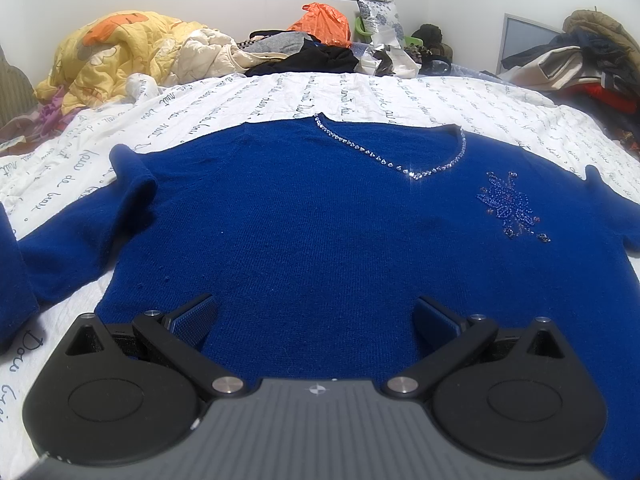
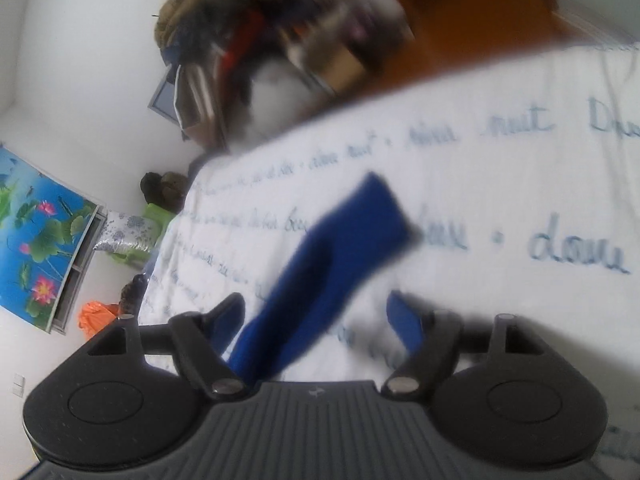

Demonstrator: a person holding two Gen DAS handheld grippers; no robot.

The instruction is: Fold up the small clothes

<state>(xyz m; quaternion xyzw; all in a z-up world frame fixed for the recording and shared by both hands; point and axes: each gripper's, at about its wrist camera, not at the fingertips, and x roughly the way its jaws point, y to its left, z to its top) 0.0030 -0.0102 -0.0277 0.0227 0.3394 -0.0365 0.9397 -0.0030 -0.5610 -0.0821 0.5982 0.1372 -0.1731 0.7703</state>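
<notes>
- Blue knit fills the near part of the left wrist view: the sweater (image 1: 304, 216) lies front-up and flat on the bed sheet (image 1: 224, 100), its hem nearest the left hand-held gripper (image 1: 314, 314), which hangs over the hem with jaws spread wide and nothing between them.
- Beside the sweater's body, the right hand-held gripper (image 2: 316, 320) also stands wide; the right sleeve (image 2: 332, 264) runs loose between its pads, and the blur hides whether cloth still touches either pad.
- Step in hand, as I judge it: laying the sleeves inward over the body. To do it well, pinch each sleeve at its cuff, carry it low across the chest, and lay it flat so no ridge forms under later folds.
- Beyond the sweater's chest, keep the pads off the rhinestone neckline (image 1: 384, 160) and beaded flower (image 1: 510, 208); they could snag.
- Past the sweater's collar lies a band of bare sheet, enough room for folding hem to collar.
- Farther still, the yellow quilt (image 1: 108, 56) and clothes pile (image 1: 312, 56) crowd the far end of the bed.
</notes>
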